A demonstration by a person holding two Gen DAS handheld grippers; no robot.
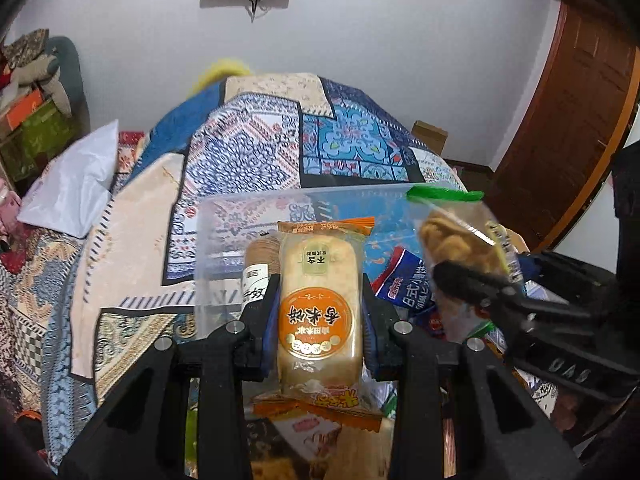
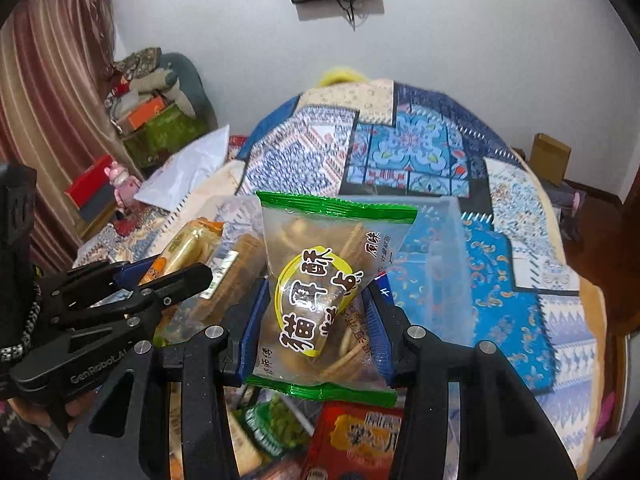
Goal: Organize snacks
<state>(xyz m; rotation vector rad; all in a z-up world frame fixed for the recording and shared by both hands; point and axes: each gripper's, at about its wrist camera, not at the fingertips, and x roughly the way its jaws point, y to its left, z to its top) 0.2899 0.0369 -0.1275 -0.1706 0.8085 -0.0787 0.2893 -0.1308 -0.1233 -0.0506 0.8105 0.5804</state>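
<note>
A: We have both claws loaded. The left claw is clamped tight on the sides of the orange-labelled clear-wrapped rice cake packet; the right claw is pinched on the green-edged clear bag of fried crisps. Both hang just over the near edge of the clear plastic storage box on the patchwork-cloth desk.

B: Risks, as we see them?

A: The crisp bag is slack and could slide out or get crushed. The two claws sit near each other, so we could knock them together above the box. The box wall is see-through, so we could clip its rim.

B: Anything unclear?

A: We can't see the box floor. The pile of loose snack packs under the claws is cut off, and the brown packet behind the rice cake is half hidden. The right claw looks blurred in the left view.
</note>
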